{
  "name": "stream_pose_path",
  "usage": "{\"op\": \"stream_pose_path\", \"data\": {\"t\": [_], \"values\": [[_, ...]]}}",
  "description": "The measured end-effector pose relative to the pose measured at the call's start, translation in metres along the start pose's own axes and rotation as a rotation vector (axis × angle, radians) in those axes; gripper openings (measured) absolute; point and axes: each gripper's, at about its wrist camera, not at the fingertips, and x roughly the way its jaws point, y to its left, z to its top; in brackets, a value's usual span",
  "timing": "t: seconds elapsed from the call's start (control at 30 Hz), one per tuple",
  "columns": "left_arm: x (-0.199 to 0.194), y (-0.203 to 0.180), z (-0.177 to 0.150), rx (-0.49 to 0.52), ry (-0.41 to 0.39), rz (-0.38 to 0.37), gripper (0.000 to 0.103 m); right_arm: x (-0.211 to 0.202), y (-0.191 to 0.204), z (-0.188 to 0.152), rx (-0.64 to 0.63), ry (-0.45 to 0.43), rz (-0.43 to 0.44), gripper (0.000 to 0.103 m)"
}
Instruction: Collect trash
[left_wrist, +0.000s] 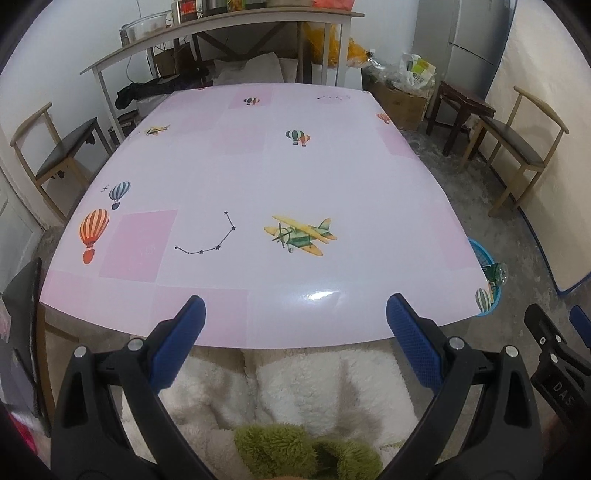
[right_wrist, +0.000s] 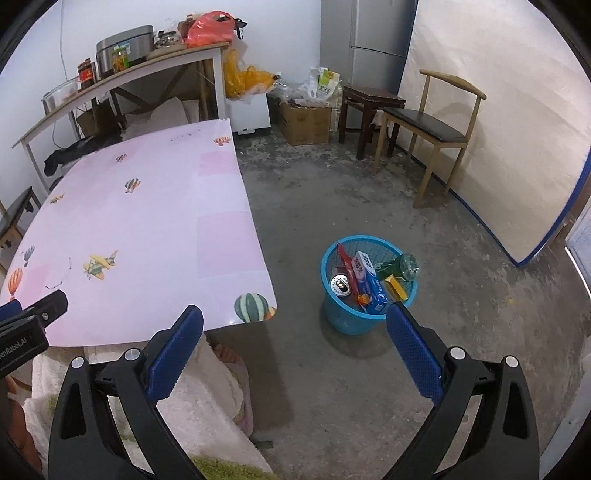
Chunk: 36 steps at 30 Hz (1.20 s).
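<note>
The left gripper (left_wrist: 295, 321) hangs released at the bottom of its view, over the near edge of the pink table (left_wrist: 258, 177), grasping nothing. The right gripper (right_wrist: 295, 328) is likewise spread wide and empty. Right of centre in the right view, a blue bin (right_wrist: 334, 314) stands on the floor beside the table, holding a can (right_wrist: 340, 285), a box (right_wrist: 370, 280) and a green bottle (right_wrist: 400, 267).

A lived-in home dining room: ahead of the fingers stands a table (left_wrist: 258, 184) with a pink balloon-print cover. Beyond it are a shelf (right_wrist: 122, 77) with a rice cooker (right_wrist: 123, 48) and jars, wooden chairs (right_wrist: 428, 125), and a fridge (right_wrist: 380, 33).
</note>
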Motion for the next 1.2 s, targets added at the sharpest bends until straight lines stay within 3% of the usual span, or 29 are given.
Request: {"op": "stream_pose_path", "data": {"t": [0.2, 0.53, 1.2], "values": [[0.0012, 0.0014, 0.0038, -0.008, 0.009, 0.022, 0.094, 0.0079, 0.0002, 0.0005, 0.001, 0.038, 0.028, 0.097], [-0.0041, -0.0018, 0.0068, 0.009, -0.03, 0.044, 0.094, 0.005, 0.0, 0.0078, -0.027, 0.009, 0.012, 0.097], [-0.0048, 0.0013, 0.0071, 0.004, -0.029, 0.053, 0.094, -0.0014, 0.001, 0.0046, -0.02, -0.009, 0.015, 0.097]]}}
